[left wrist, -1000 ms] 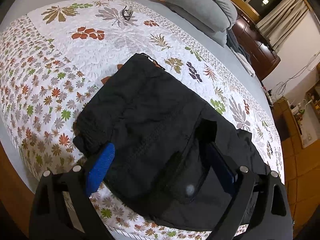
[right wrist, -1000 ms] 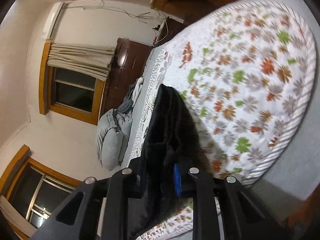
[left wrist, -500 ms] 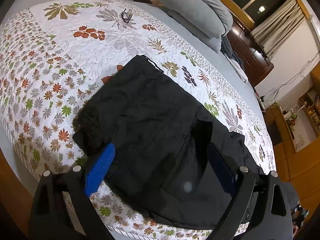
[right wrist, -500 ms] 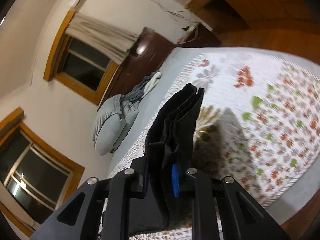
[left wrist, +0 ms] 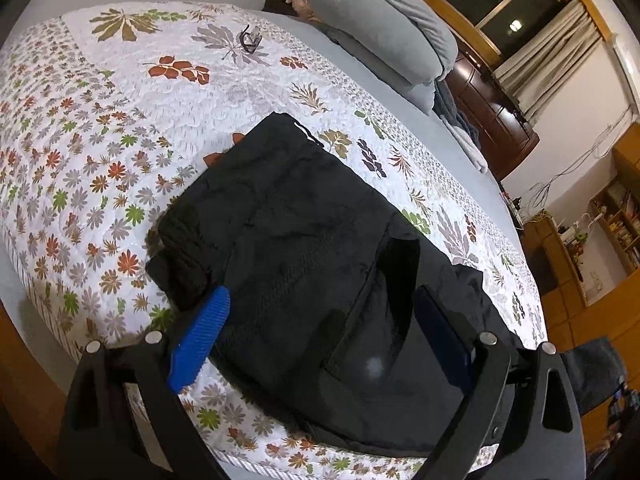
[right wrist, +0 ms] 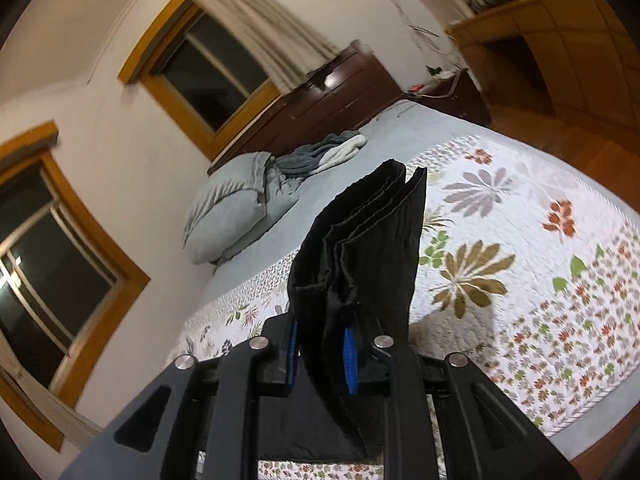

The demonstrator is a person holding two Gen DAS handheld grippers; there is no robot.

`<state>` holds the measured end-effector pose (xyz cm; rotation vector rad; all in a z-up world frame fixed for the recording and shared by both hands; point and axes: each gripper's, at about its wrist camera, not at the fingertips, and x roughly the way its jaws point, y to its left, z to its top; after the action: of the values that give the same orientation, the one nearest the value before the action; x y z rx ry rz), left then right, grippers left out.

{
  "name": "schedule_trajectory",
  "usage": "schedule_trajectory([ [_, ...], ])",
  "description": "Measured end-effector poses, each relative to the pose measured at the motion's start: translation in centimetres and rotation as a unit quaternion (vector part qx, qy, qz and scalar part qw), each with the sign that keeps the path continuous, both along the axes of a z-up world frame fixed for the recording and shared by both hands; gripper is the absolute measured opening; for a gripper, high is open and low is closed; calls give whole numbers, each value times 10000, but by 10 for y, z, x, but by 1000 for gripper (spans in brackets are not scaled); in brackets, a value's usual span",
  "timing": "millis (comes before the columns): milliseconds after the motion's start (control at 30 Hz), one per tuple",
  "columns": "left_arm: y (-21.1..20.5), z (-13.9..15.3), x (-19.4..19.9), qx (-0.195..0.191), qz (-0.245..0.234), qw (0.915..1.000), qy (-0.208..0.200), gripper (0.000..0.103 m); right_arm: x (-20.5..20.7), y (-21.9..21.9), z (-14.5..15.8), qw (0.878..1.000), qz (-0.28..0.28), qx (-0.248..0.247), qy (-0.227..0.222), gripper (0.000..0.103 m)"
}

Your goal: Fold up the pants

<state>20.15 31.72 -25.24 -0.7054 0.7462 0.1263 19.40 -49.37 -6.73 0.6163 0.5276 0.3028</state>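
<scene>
our right gripper [right wrist: 322,354] clamps the black pants' [left wrist: 304,240] stacked end at centre frame; our left gripper [left wrist: 320,328] gapes wide; the final fold looks unfinished.

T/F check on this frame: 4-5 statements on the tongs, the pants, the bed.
1. The right tongs are shut on the pants. True: several black layers stand up between the blue pads.
2. The left tongs are shut on the pants. False: they are open, with fingers wide apart over the cloth.
3. The pants lie on a floral quilt. True, seen in the left view.
4. The glasses sit on top of the pants. False: they lie on the quilt well beyond them, near the pillow.
5. The pants are red. False: they are black.
</scene>
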Motion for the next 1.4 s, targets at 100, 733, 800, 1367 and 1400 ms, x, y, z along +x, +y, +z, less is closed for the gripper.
schedule_trajectory([
  [100,2,-1,-1,-83,48,9999,-71,93,5,28,11,9995,160,-273,-39,18],
  [733,6,-3,-11,-332,52,9990,-288,93,16,181,10,9826,1086,-1510,-20,17],
  [800,6,-3,-13,-341,46,9990,-299,93,16,200,4,9791,1207,-1636,25,17],
  [1367,4,-5,-27,-567,41,9976,-393,93,6,356,-102,9055,1769,-3822,525,16],
  [1400,4,-5,-28,-579,37,9975,-396,93,6,361,-107,9012,1781,-3914,536,16],
])
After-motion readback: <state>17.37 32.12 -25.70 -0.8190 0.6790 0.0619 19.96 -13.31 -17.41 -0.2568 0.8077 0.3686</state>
